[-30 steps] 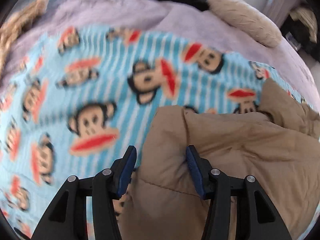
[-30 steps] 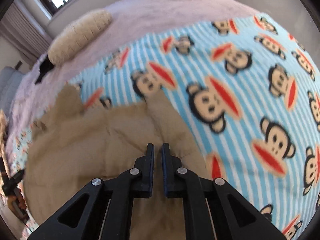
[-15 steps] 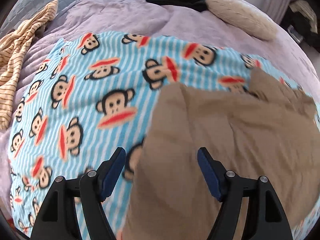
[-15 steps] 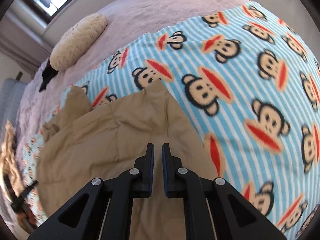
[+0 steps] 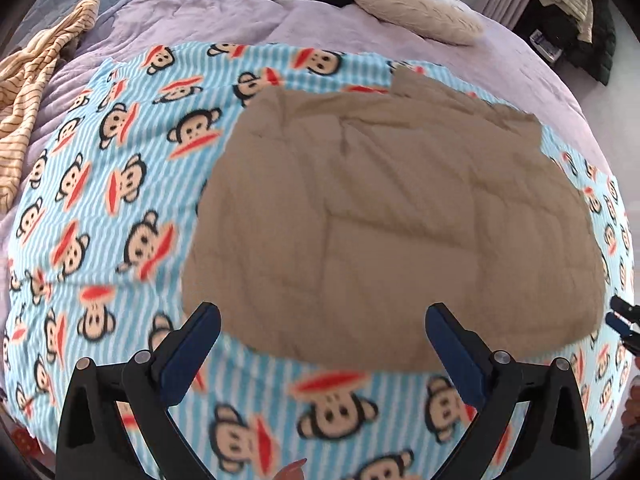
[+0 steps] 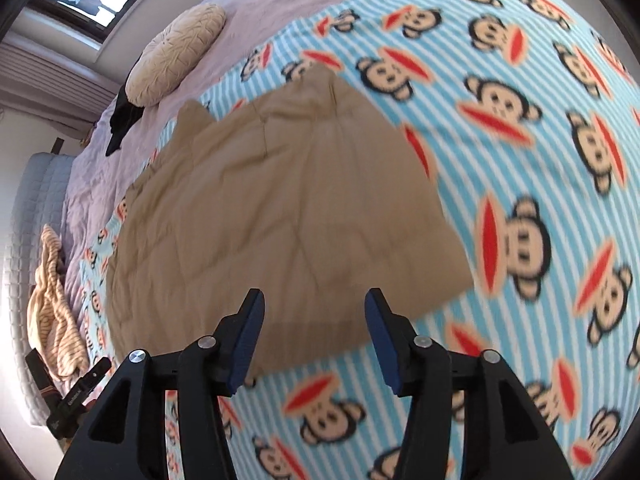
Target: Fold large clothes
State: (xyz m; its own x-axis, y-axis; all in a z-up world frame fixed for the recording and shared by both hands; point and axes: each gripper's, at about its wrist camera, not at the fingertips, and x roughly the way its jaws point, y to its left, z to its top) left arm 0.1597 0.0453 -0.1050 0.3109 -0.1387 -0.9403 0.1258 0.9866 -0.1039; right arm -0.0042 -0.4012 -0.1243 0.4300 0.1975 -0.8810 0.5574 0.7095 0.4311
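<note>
We see the folded tan quilted garment [image 5: 392,216] lying flat on the blue-striped monkey-print fleece blanket [image 5: 100,208]; left tool [image 5: 322,354] and right tool [image 6: 314,338], jaws just opened, hover spread and empty.

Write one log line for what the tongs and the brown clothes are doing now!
left tongs: open, empty | right tongs: just opening, empty | brown garment: flat on monkey blanket | step: released

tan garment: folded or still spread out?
Folded, lying flat. The tan garment is a compact squarish block on the monkey-print blanket, no sleeves sticking out; both grippers are off it.
</note>
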